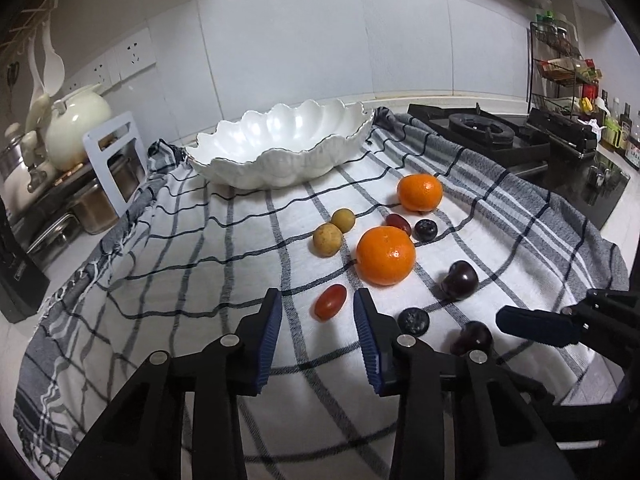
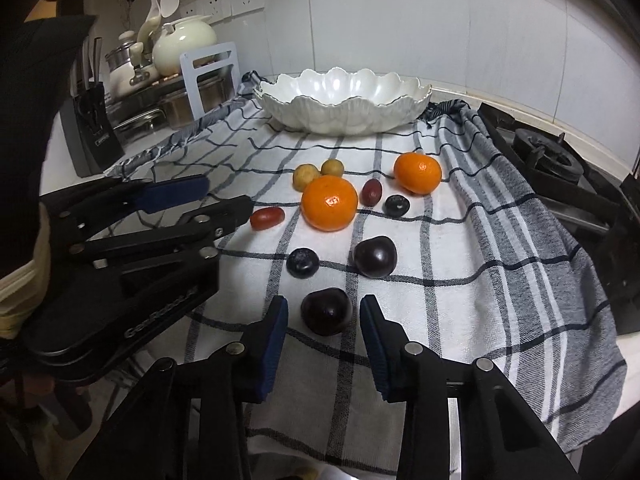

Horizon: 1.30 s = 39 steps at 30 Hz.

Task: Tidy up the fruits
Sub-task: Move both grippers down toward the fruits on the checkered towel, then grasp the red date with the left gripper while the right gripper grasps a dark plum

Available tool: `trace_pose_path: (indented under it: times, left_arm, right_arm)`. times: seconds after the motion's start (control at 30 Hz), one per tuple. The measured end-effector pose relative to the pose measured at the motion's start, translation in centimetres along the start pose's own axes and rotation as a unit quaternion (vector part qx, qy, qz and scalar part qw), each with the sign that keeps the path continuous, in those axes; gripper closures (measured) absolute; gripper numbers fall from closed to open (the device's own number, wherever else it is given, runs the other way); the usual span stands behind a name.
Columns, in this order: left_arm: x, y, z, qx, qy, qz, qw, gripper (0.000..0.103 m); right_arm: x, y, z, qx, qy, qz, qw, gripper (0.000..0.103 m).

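Note:
Fruits lie on a checked cloth (image 1: 200, 264): two oranges (image 1: 385, 255) (image 1: 419, 192), two small tan fruits (image 1: 327, 240), red cherry tomatoes (image 1: 330, 302) (image 1: 398, 224), dark plums (image 1: 460, 280) (image 2: 326, 311) and blueberries (image 1: 413, 321). A white scalloped bowl (image 1: 280, 144) stands empty at the back. My left gripper (image 1: 318, 312) is open, its tips either side of the near cherry tomato. My right gripper (image 2: 324, 312) is open around the near dark plum. Each gripper shows in the other's view, the right (image 1: 536, 324) and the left (image 2: 208, 200).
A gas stove (image 1: 480, 132) lies right of the cloth, with a spice rack (image 1: 560, 68) behind. On the left stand a dish rack with pots (image 1: 80, 200), a cream teapot (image 1: 76, 124) and a knife block (image 2: 94, 128). The tiled wall is behind.

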<state>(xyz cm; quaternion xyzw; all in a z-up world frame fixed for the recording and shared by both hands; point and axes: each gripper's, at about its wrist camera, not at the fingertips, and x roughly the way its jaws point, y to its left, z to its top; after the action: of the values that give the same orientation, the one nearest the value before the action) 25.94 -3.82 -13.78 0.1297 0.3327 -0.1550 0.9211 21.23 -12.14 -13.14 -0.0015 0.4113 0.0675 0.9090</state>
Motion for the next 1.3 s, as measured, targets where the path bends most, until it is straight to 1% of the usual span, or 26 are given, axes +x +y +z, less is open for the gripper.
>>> trace_pose_path:
  times: [0.1,0.3,0.6,0.7,0.77,0.9,1.13,1.3]
  left_arm:
    - [0.9,0.0,0.1,-0.001,0.010,-0.005,0.9999,0.070]
    - [2.4,-0.2,0.2,-0.004,0.028,-0.014,0.9995,0.073]
    - [4.0,0.5,0.2,-0.023,0.053,-0.024,0.9980,0.073]
    - [4.6,0.4,0.2,-0.022,0.061,-0.026,0.9975,0.078]
    - [4.6,0.4,0.2,-0.025,0.062,-0.031,0.9972,0.081]
    - [4.6,0.4,0.2,-0.028,0.064,-0.033,0.9970,0.083]
    - [3.7,0.7,0.3,-0.037,0.060,-0.032,0.9970,0.084]
    - [2.6,1.0,0.5,-0.041,0.054,-0.029,0.9973,0.084]
  right_arm:
    - [0.3,-0.2,-0.1,0.005,0.001,-0.001,1.000,0.066]
    - [0.8,-0.3,0.0,0.008,0.005,0.007,1.000,0.070]
    - [1.2,-0.3,0.1,0.007,0.006,0.010,1.000,0.072]
    - [1.3,-0.4,0.1,0.010,0.007,0.013,1.000,0.072]
    - [1.4,-0.4,0.1,0.014,0.009,0.016,1.000,0.072]
    - [1.5,-0.5,0.1,0.014,0.008,0.020,1.000,0.072]
    - [1.2,-0.5,0.0,0.013,0.002,0.021,1.000,0.073]
    - [0.8,-0.2,0.6,0.003,-0.004,0.018,1.000,0.073]
